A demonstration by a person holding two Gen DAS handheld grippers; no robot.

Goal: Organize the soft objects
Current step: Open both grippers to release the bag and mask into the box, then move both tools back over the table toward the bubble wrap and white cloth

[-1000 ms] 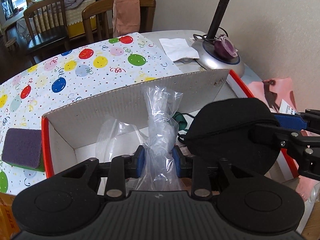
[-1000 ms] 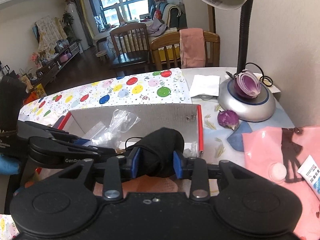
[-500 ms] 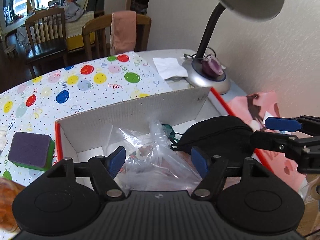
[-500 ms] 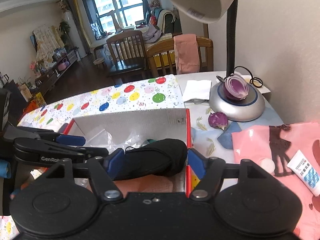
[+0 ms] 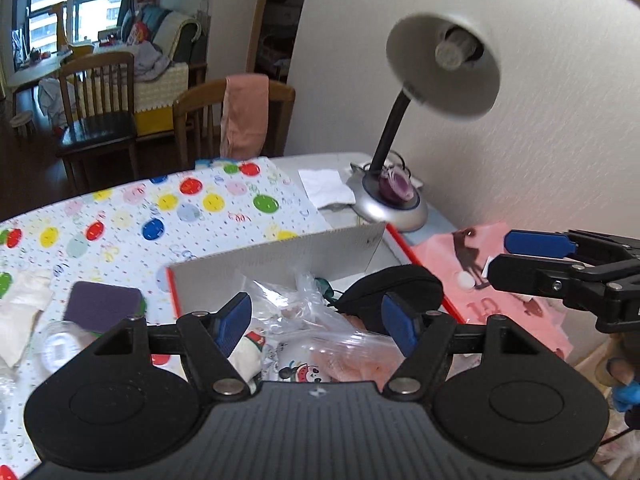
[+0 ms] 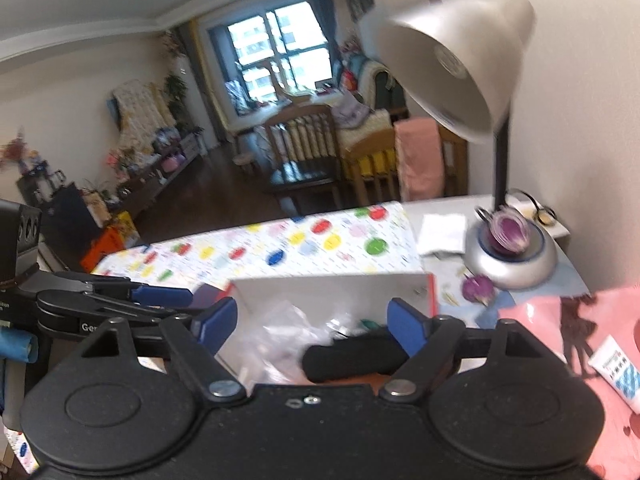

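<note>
While both claws hang above it, a cardboard box with red edges sits on the bench, holding the soft things. A crumpled clear plastic bag lies in the middle of the box, with printed cloth showing beneath it. A black fabric pouch, rounded and slightly domed, rests against the box's right side, touching the bag. The left claw stands wide open with nothing gripped. The right claw is opening, its blue pads clear of the pouch below them. A purple sponge lies left of the box on a balloon-print cloth. A grey desk lamp stands behind.
</note>
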